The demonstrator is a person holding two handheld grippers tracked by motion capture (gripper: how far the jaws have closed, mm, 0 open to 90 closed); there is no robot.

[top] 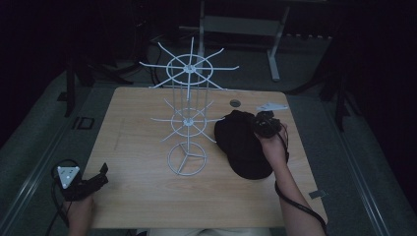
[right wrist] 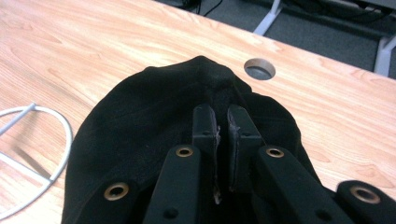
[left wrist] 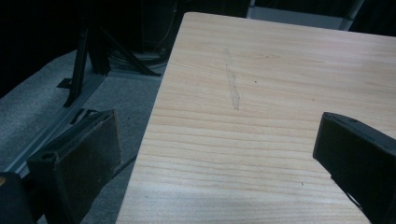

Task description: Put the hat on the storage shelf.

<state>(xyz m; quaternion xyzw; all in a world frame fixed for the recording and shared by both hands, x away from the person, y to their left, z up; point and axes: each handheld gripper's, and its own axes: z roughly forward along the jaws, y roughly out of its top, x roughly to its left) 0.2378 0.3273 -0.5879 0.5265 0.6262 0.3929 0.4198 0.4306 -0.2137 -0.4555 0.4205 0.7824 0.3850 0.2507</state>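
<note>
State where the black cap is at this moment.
In the high view the black cap lies on the table's right half, just right of the white wire rack, pinched by the right gripper.

From my seat I couldn't see how much of the black cap (right wrist: pixel 140 135) lay pinched between the jaws of the right gripper (right wrist: pixel 223 119); its lower part ran off the frame's bottom edge. The wire rack (right wrist: pixel 32 158) was cut by the left edge there. In the high view, the small white item (top: pixel 272 106) beyond the cap was too small to identify.
</note>
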